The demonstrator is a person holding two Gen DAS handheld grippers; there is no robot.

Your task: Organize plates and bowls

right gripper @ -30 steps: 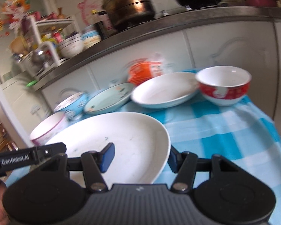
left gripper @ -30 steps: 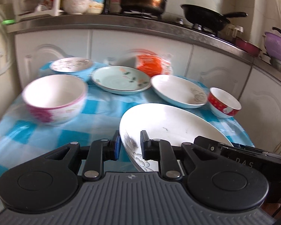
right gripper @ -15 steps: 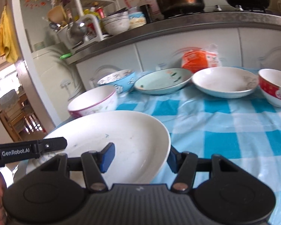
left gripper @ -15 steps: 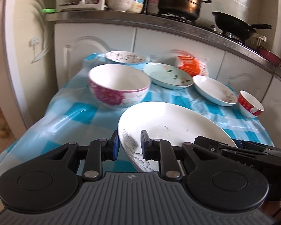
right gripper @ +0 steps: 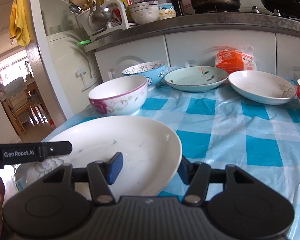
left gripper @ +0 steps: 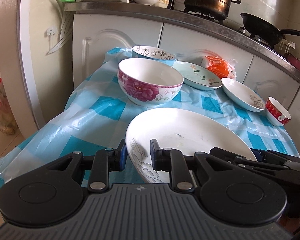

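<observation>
The big plate (left gripper: 190, 134) is held by both grippers at once, at the near edge of the table (right gripper: 240, 140). The fingers of the left gripper (left gripper: 138, 156) are pressed together on its rim, one pad outside and one pad inside. In the right wrist view the rim stands between the fingers of the right gripper (right gripper: 150, 166), but the pads look a little apart from it, so a firm clamp cannot be confirmed there. Whether the plate is lifted or rests on the cloth cannot be told.

It is judged that the plate is being carried to a place where the other plates can be stacked. The pink bowl (left gripper: 150, 82) stands just behind it, the blue bowl (left gripper: 154, 55) further back. The green plate (left gripper: 198, 76), the white plate (left gripper: 242, 94) and the red bowl (left gripper: 278, 111) are set in a row to the right, and an orange packet (left gripper: 220, 68) lies at the back.

For a good result, the plate should be kept level and both grippers should be moved together, so that the rim is not twisted between them. The glazed rim is probably slippery, so the pressure should not be loosened before the plate is supported from below. It should be lowered slowly and kept away from the pink bowl. If it is to be put on a smaller plate, the stack may become unstable; the biggest plate is better placed at the bottom.
</observation>
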